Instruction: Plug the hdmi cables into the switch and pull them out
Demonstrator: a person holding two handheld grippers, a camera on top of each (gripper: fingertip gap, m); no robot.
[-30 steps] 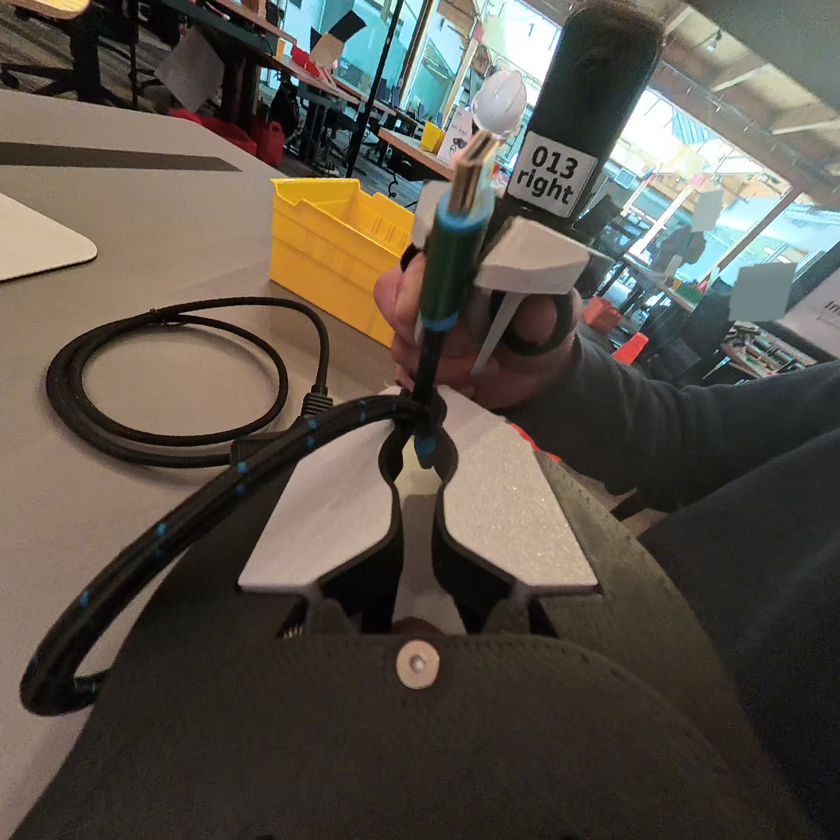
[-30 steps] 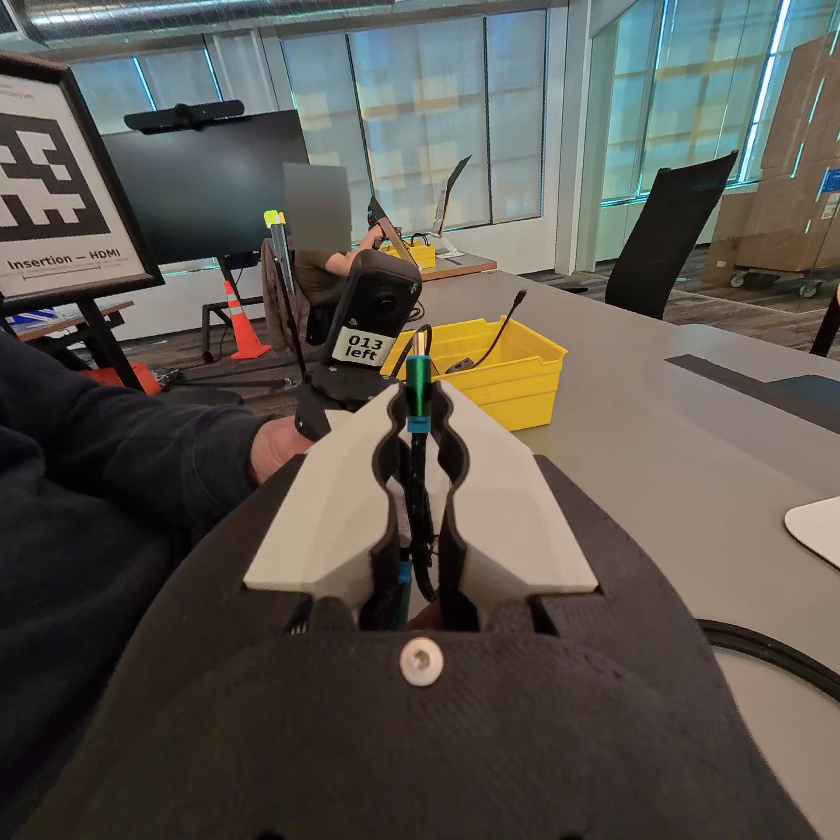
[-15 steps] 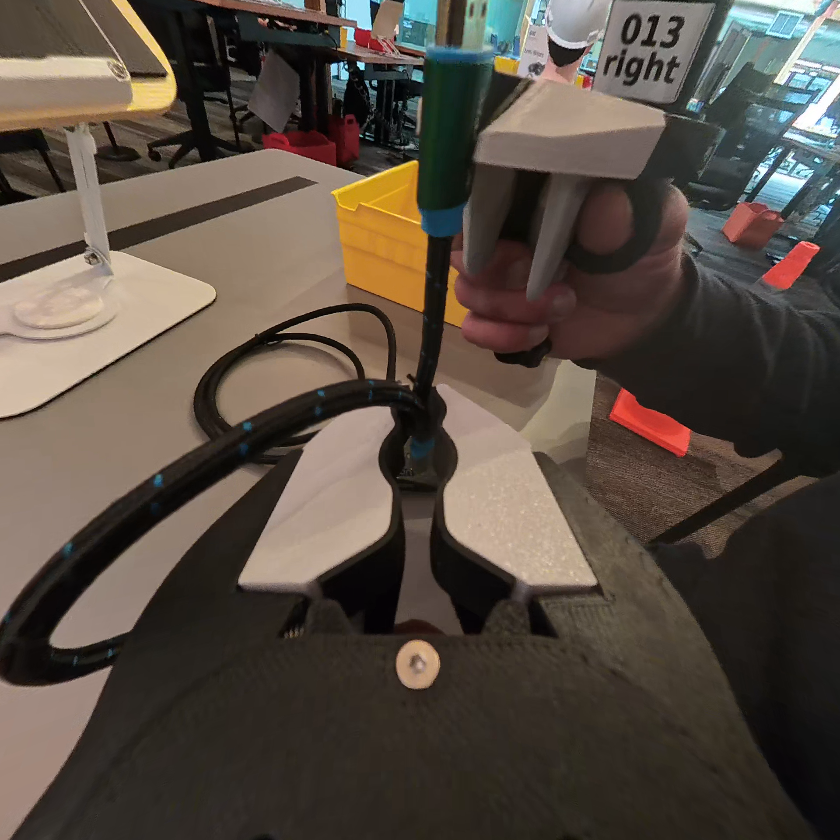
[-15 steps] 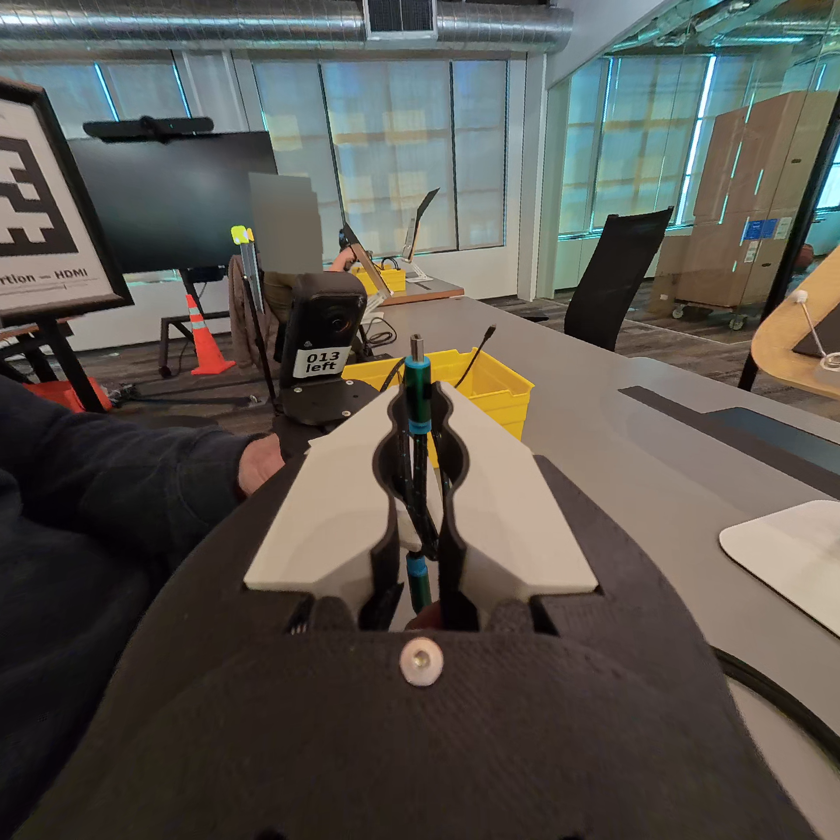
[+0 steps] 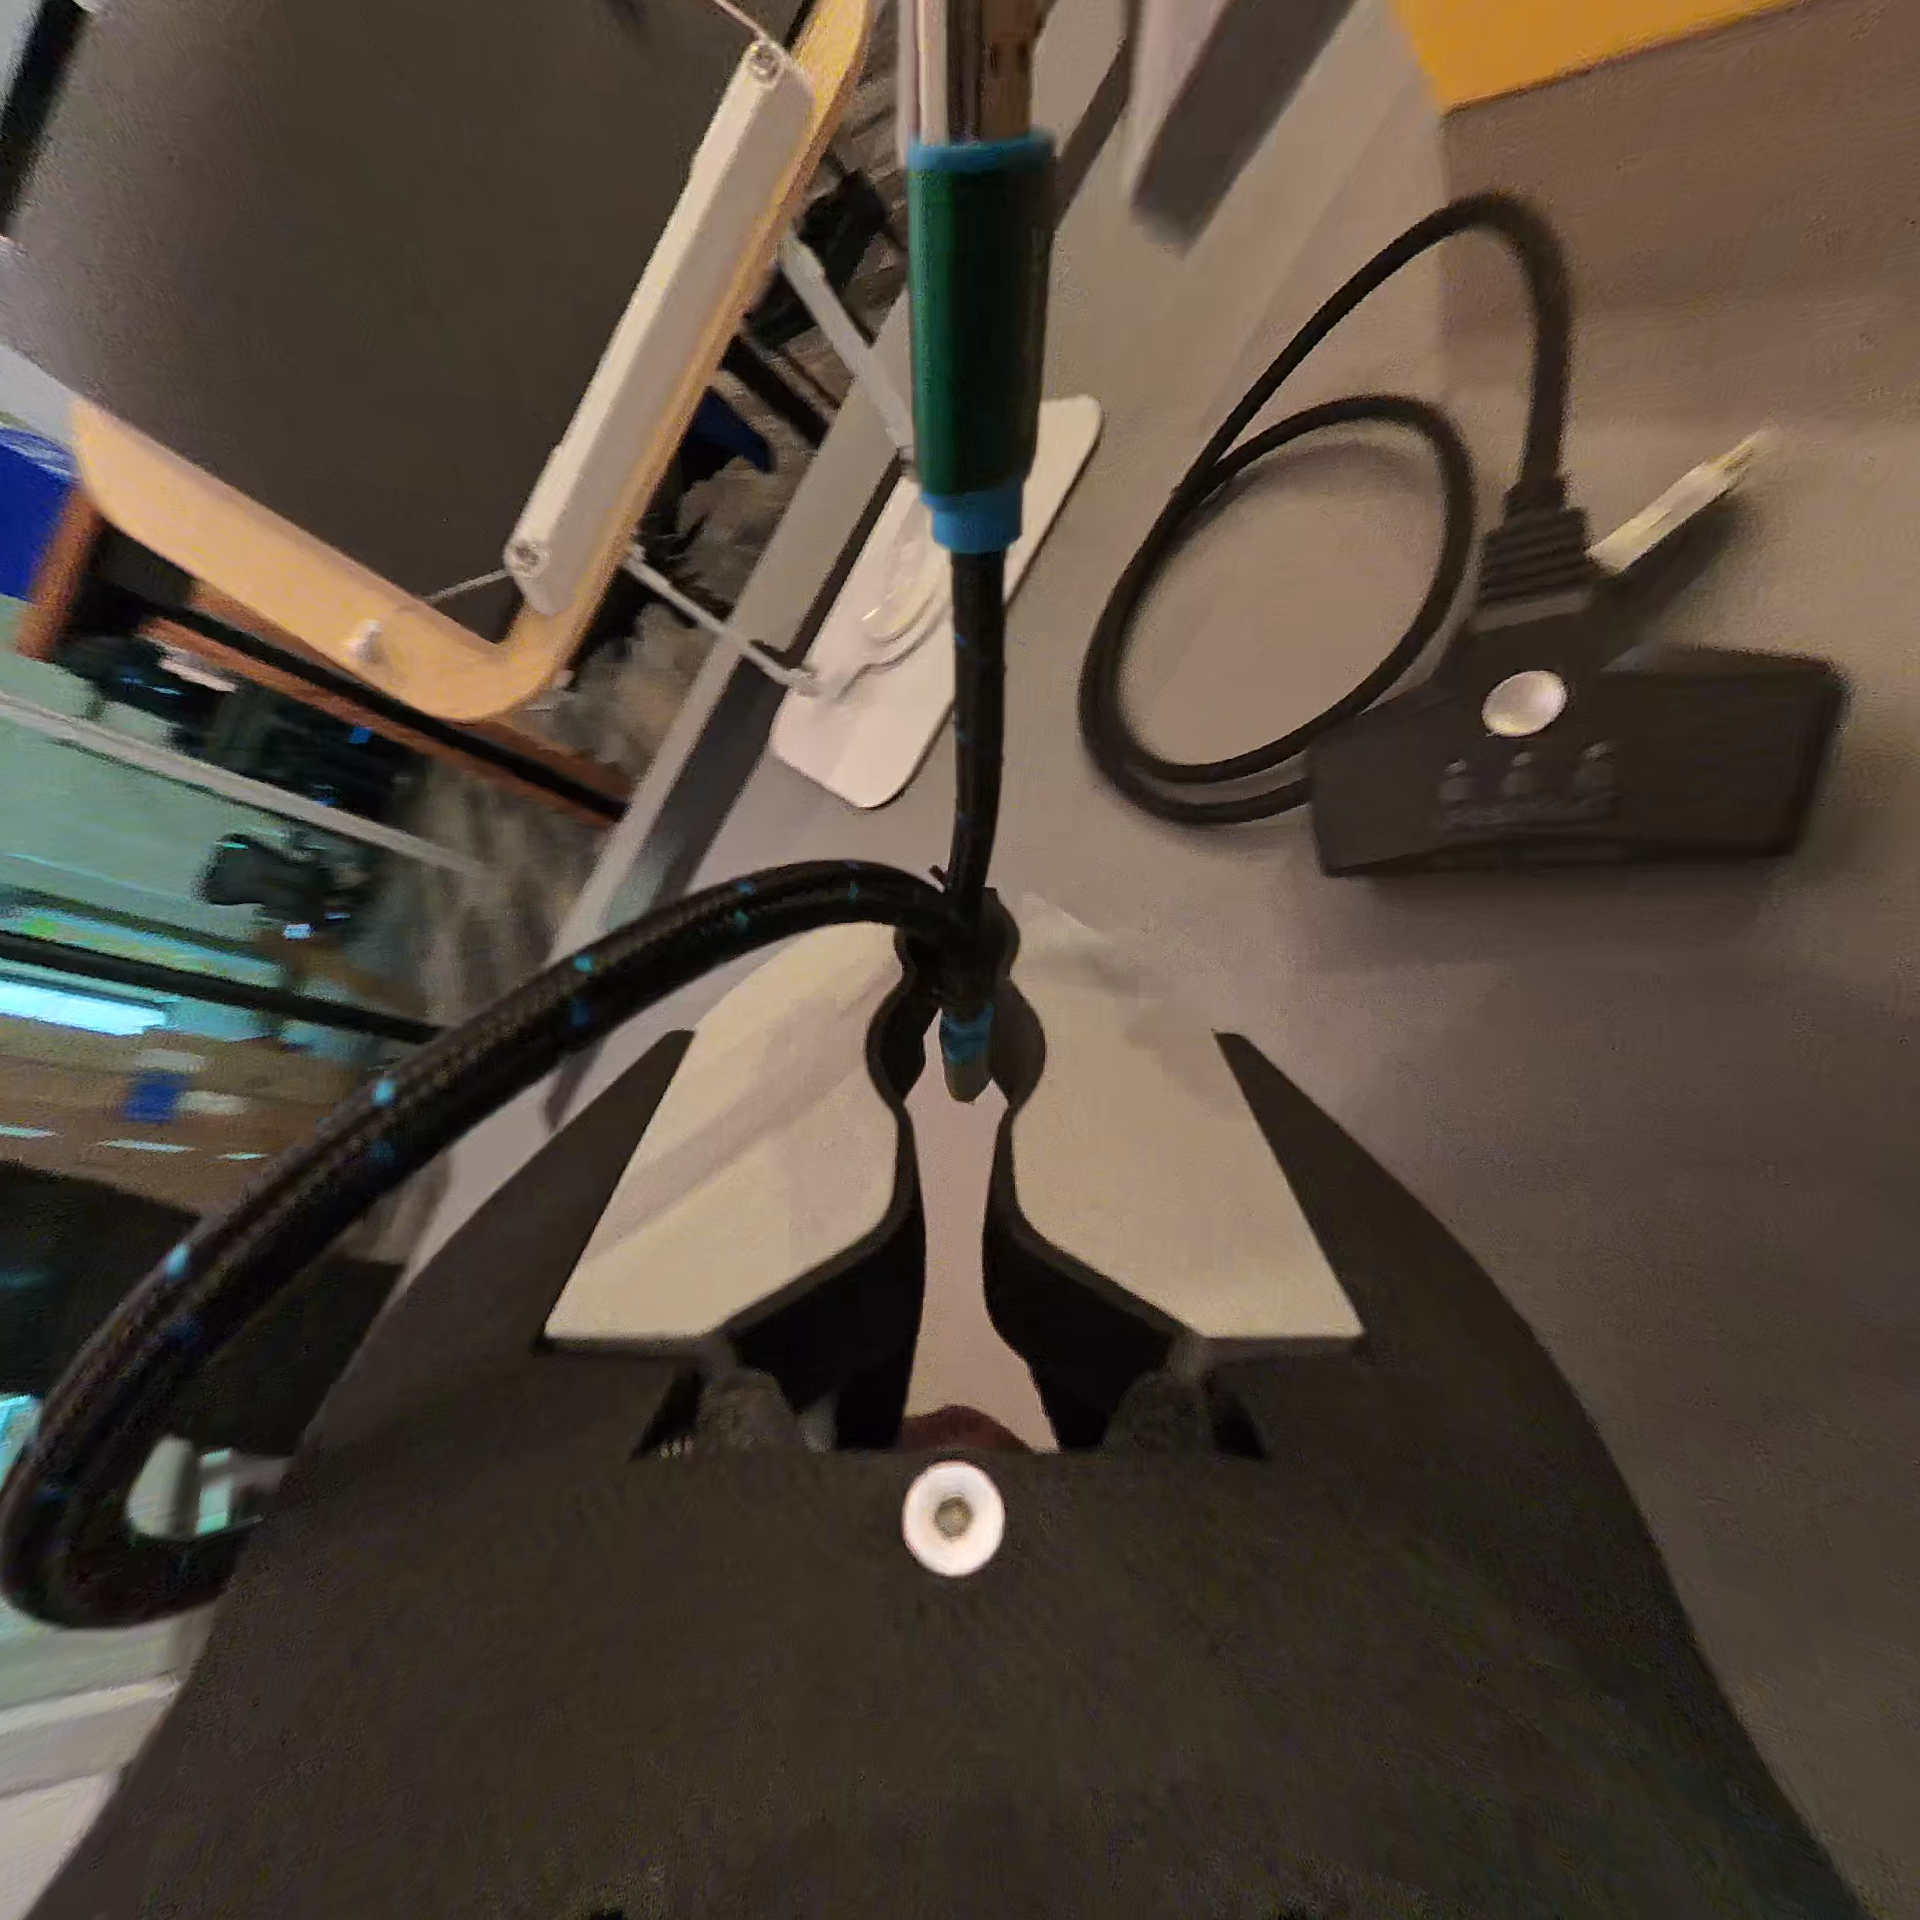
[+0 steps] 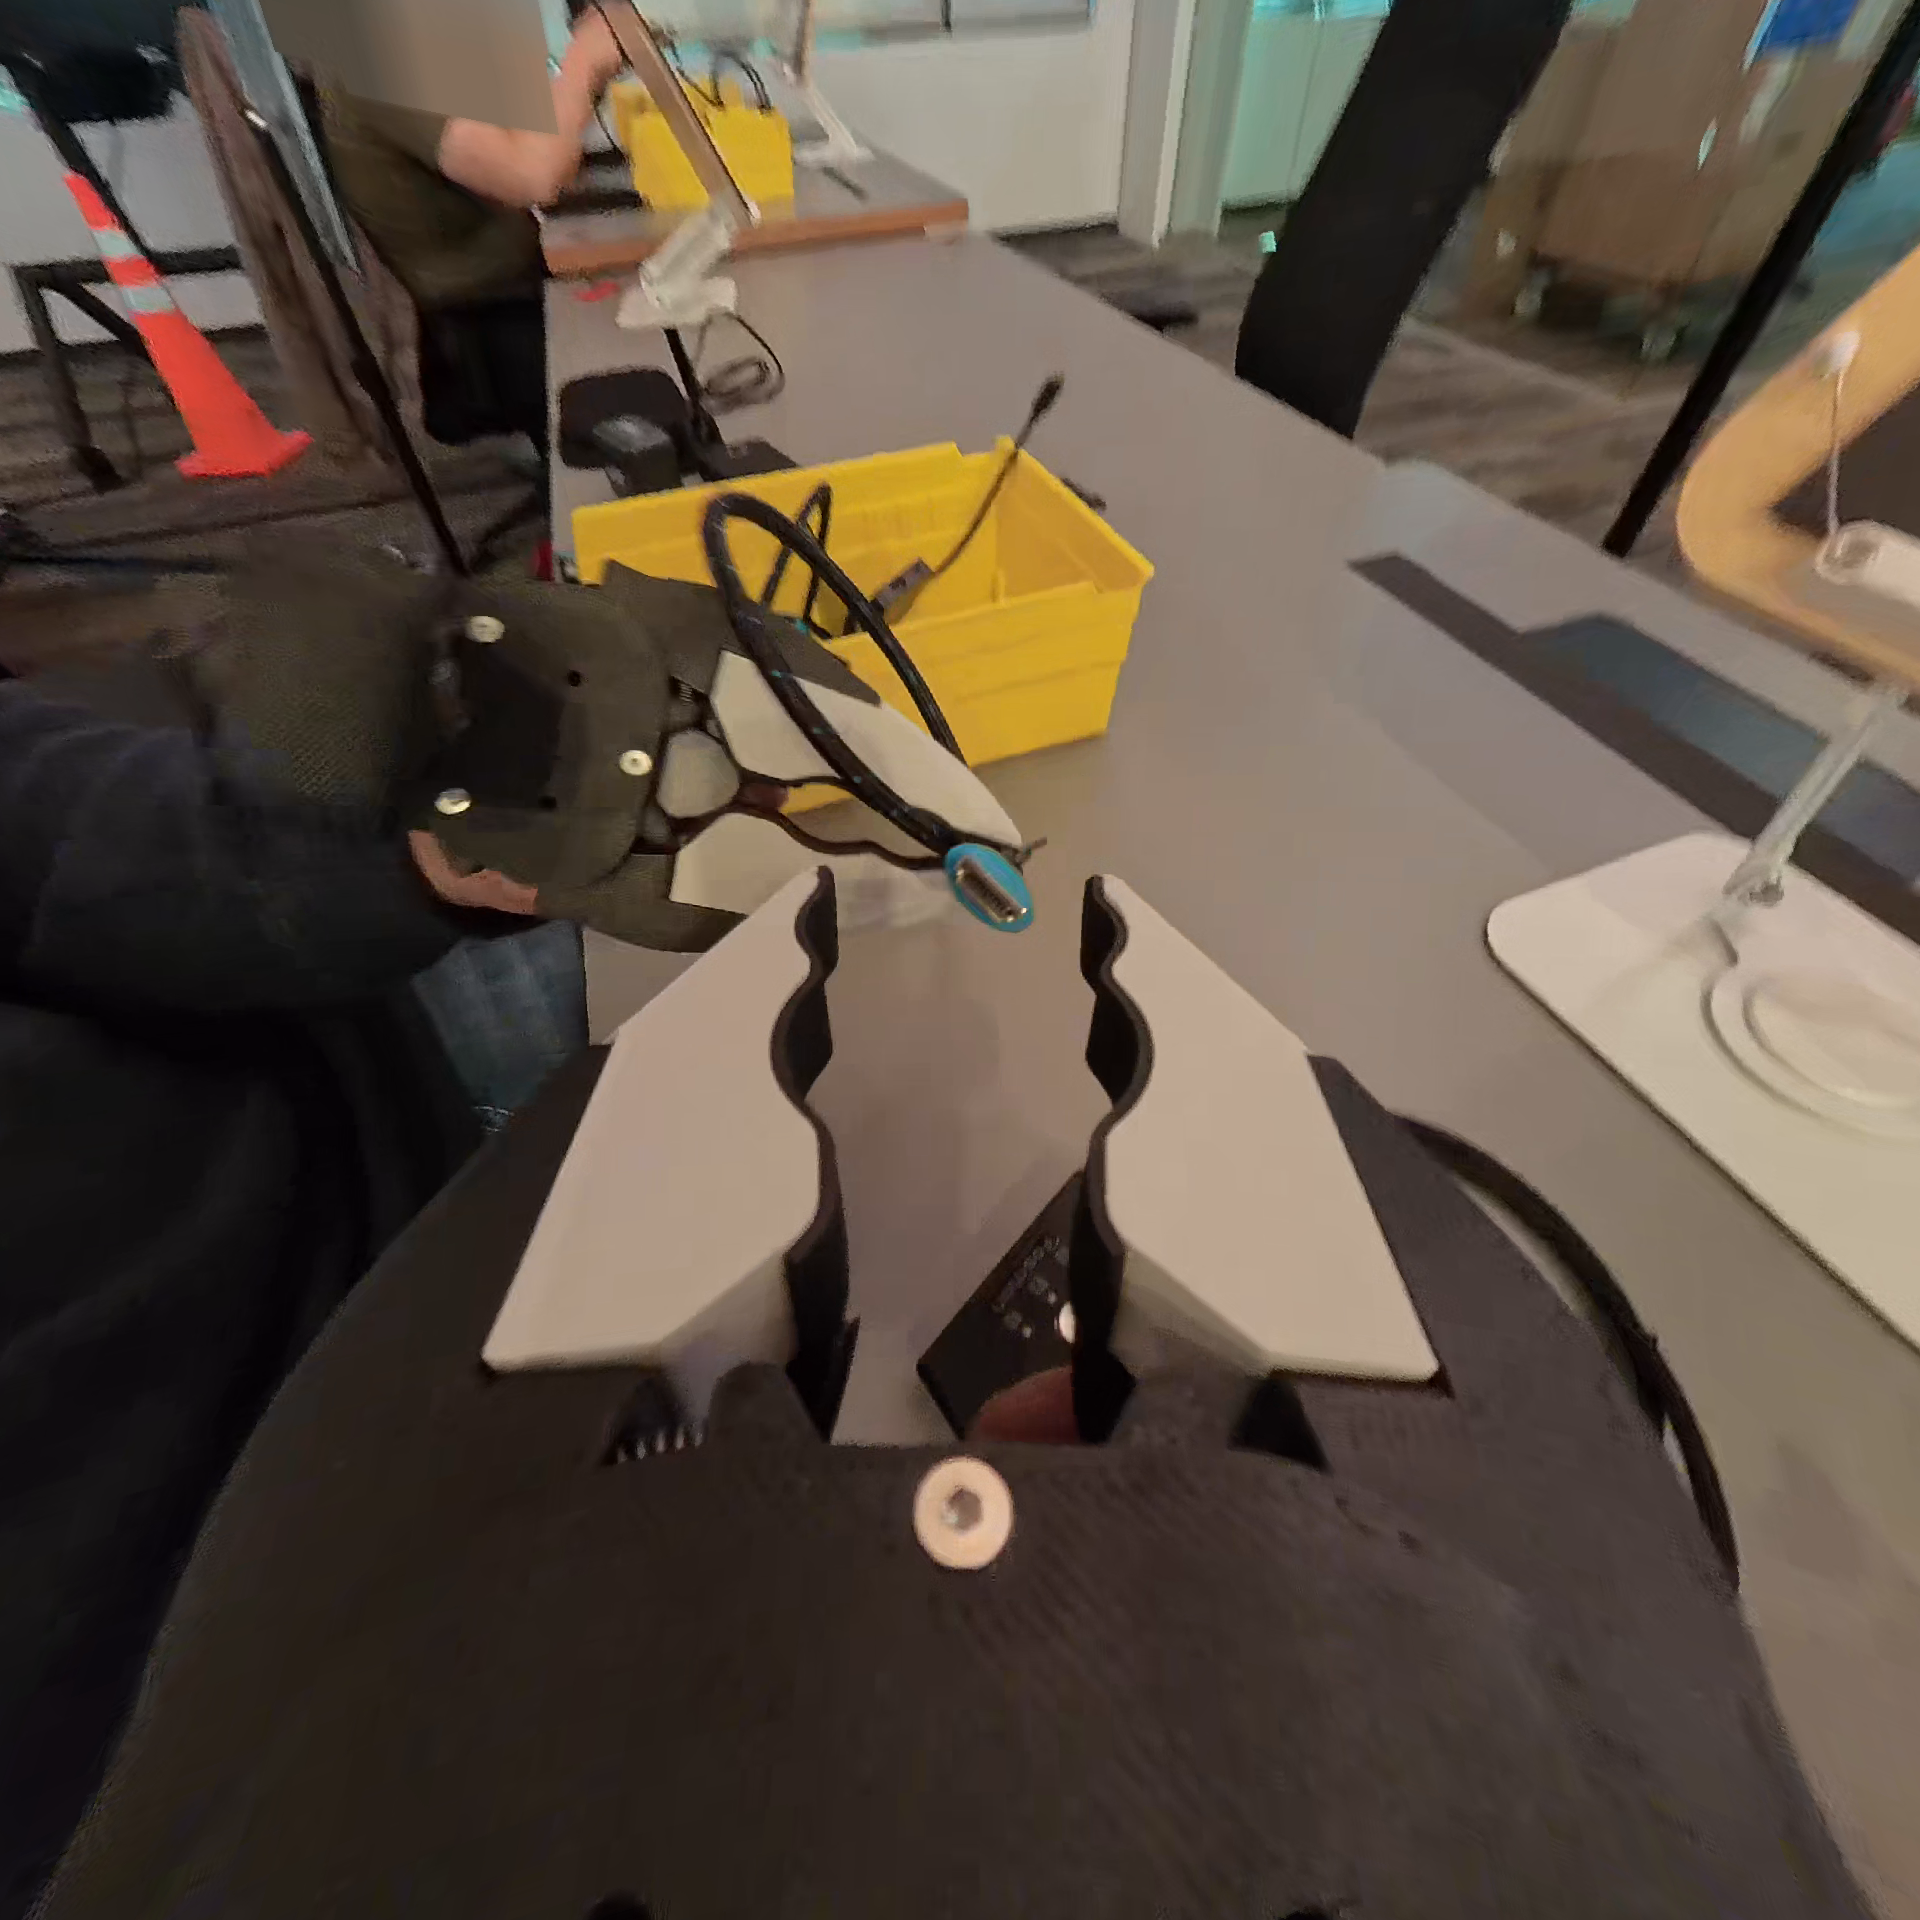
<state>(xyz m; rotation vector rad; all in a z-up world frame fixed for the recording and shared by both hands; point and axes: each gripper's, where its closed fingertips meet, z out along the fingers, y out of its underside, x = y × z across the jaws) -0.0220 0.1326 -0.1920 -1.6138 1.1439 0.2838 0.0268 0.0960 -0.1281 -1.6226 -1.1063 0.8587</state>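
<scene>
My left gripper [image 5: 956,971] is shut on a black braided HDMI cable [image 5: 582,997] with blue flecks, just behind its green plug [image 5: 977,312], which sticks out forward from the fingertips. The cable loops back on the left. The black HDMI switch [image 5: 1558,769] lies on the grey table [image 5: 1558,1143] to the right, with its own black lead coiled beside it. In the right wrist view my right gripper [image 6: 956,894] is open and empty. The plug's end face [image 6: 992,888] hangs just beyond its fingertips, held by the left gripper [image 6: 987,836]. The switch [image 6: 1023,1309] shows between the right fingers.
A yellow bin [image 6: 1039,644] with cables stands behind the left gripper. A white stand base [image 6: 1714,1039] sits on the right of the table. An orange cone [image 6: 197,384] and a seated person [image 6: 457,197] are farther back. Across from one pair of fingers to the other is roughly 9 centimetres. From the left gripper's tips to the switch [image 6: 1023,1309] is close to 12 centimetres. Look for it in the left wrist view [image 5: 1563,769] too.
My right gripper has opened and let go of the green plug and has drawn back. The left gripper keeps the cable and has swung down toward the table and switch.
</scene>
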